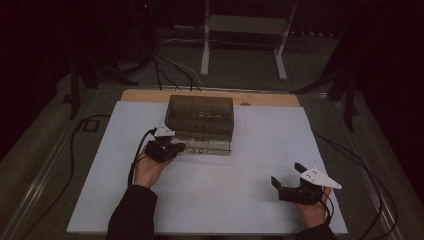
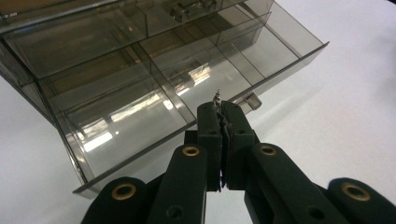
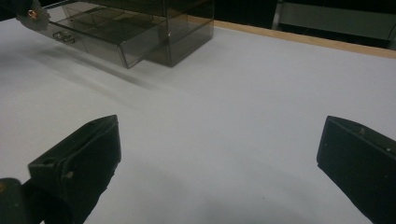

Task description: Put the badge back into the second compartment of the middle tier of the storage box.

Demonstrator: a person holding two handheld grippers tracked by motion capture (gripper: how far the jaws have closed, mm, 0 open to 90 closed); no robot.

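Here, in the centre of the high view, a smoke-tinted transparent drawer cabinet stands on a white table sheet, with its lowest drawer pulled out toward the bottom of the frame. The left gripper, at centre left, is held just beside the front of that drawer by the person's left hand. In the left gripper view, its jaws are pressed together in the lower middle of the frame, pinching a tiny metallic object whose nature cannot be told. The object sits just above the drawer's front wall, near a small handle tab. The drawer's divided compartments fill the upper left.

The right gripper rests at the lower right of the high view, well apart from the cabinet. In the right gripper view its jaws are spread wide at the two lower corners, with nothing between them. The cabinet lies in the upper left of that frame.
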